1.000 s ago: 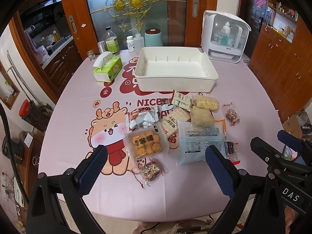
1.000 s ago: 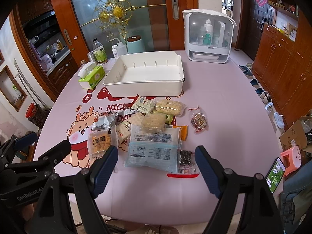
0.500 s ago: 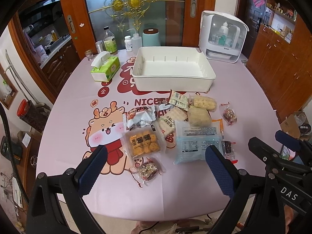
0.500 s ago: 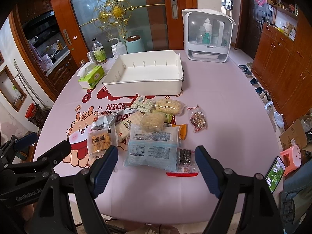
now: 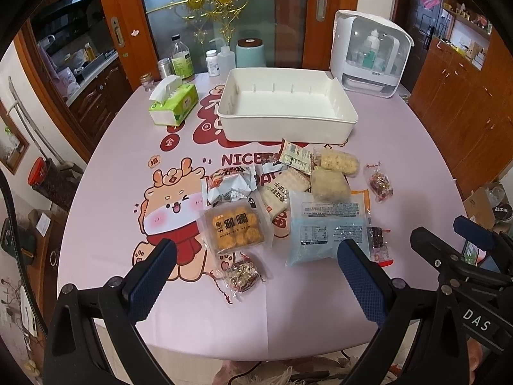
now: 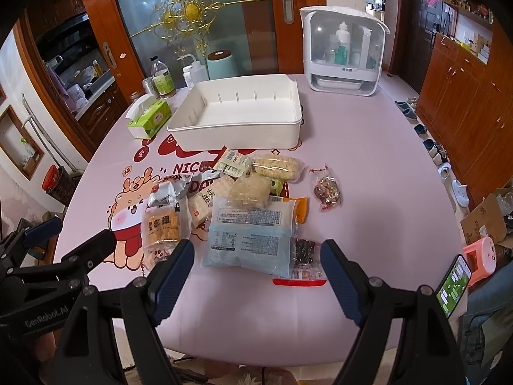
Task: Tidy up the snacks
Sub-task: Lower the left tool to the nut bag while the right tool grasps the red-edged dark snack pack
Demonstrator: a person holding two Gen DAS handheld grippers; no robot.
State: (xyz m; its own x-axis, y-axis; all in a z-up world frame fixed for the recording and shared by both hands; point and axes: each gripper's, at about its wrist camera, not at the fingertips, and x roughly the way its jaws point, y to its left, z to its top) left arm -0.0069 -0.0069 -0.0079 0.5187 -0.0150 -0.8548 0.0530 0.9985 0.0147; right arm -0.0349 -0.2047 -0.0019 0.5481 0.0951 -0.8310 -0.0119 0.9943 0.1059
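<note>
Snack packets (image 5: pixel 288 205) heaped mid-frame on pink tablecloth (image 5: pixel 121 166), empty white bin (image 5: pixel 285 109) just above them, left gripper (image 5: pixel 256 276) and right gripper (image 6: pixel 256 272) low in frame, fingers spread wide, grasping nothing

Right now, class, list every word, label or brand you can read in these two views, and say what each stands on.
"NICE": tablecloth, partly covered by snacks.
"DAS": right gripper body, seen from the left wrist.
"GenRobot.AI": left gripper body, seen from the right wrist.
Chinese characters in red circles on the tablecloth: too small to read.
Print on the blue packet, cookie pack and tissue box: too blurred to read.
</note>
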